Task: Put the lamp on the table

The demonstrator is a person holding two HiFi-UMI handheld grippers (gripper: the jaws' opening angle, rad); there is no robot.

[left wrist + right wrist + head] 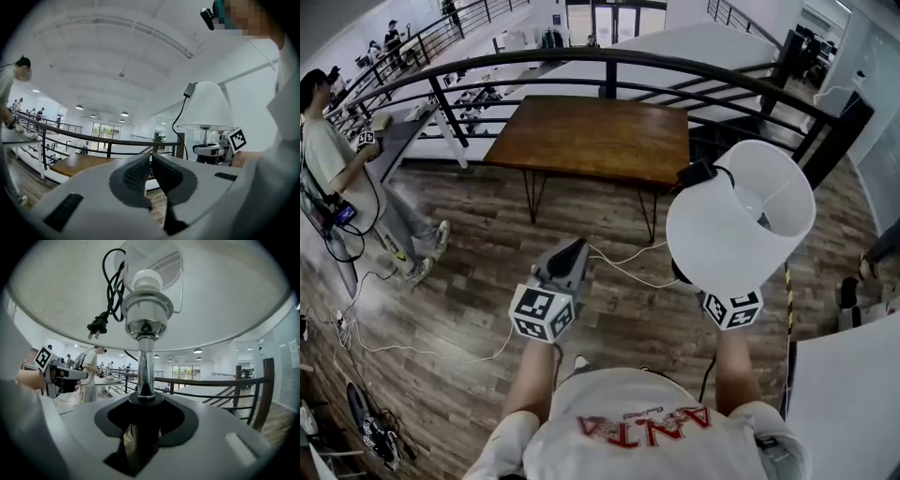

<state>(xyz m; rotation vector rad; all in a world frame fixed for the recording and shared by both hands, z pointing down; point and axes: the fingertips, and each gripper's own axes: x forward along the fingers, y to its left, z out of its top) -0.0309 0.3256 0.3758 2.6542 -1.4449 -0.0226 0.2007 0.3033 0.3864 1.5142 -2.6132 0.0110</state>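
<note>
Fingers of the right gripper [143, 404]: clamped on the chrome stem of the lamp [741, 214]. The lamp is held in the air at centre right of the head view, its white shade over the wooden floor [469, 281], short of the brown desk [591, 136] at upper centre. A black plug [97, 327] hangs left of the bulb socket. Fingers of the left gripper [571, 253]: together, nothing between them.
</note>
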